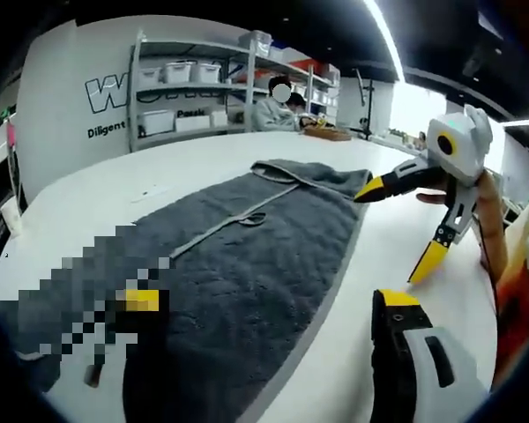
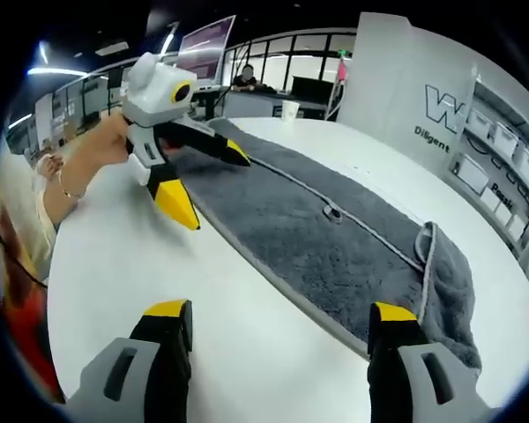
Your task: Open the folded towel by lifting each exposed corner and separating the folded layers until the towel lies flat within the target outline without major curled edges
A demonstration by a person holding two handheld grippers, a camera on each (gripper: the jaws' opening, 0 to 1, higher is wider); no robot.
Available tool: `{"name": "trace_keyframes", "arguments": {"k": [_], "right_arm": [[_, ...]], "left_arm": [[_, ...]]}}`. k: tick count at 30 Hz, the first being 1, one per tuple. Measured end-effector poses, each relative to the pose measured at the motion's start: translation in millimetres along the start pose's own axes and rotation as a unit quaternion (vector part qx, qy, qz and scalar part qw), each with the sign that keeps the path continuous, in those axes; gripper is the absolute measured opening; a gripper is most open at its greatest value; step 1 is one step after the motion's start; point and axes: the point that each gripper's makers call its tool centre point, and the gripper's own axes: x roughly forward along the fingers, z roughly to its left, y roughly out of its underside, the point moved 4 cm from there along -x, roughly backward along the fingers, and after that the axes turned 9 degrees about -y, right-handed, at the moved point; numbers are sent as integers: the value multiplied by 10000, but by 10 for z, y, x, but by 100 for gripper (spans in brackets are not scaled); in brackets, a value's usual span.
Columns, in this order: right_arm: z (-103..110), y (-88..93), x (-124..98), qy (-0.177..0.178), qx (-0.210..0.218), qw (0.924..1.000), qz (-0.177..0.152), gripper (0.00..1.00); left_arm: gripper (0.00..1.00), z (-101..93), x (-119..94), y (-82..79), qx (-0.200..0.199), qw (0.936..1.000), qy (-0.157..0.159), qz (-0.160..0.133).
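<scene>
A long dark grey towel [image 1: 247, 256] [image 2: 335, 238] lies stretched along the white table [image 1: 97, 189] [image 2: 123, 264]. One end is still doubled over, with a pale hem loop on top [image 1: 313, 176] [image 2: 445, 273]. A lighter grey band runs along the towel's long edge [image 1: 335, 282] [image 2: 282, 282]. My left gripper [image 1: 269, 300] [image 2: 207, 179] is open above the towel, with one yellow tip near the towel's edge in the right gripper view. My right gripper [image 2: 279, 310] [image 1: 399, 225] is open over bare table beside the folded end, its upper tip close to the fold's corner.
A person's hand [image 1: 489, 220] and forearm [image 2: 79, 167] hold the grippers. Shelves with white bins [image 1: 194, 88] stand behind the table, where a seated person [image 1: 278, 110] works. Another person [image 2: 244, 79] sits at a far desk.
</scene>
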Motion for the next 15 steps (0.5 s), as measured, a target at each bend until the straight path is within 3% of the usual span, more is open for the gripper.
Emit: {"name": "trace_keyframes", "arguments": {"k": [15], "right_arm": [[-64, 38, 34, 17, 167, 9999, -9, 80]], "left_arm": [[95, -51, -8, 5, -210, 9996, 188, 8]]}}
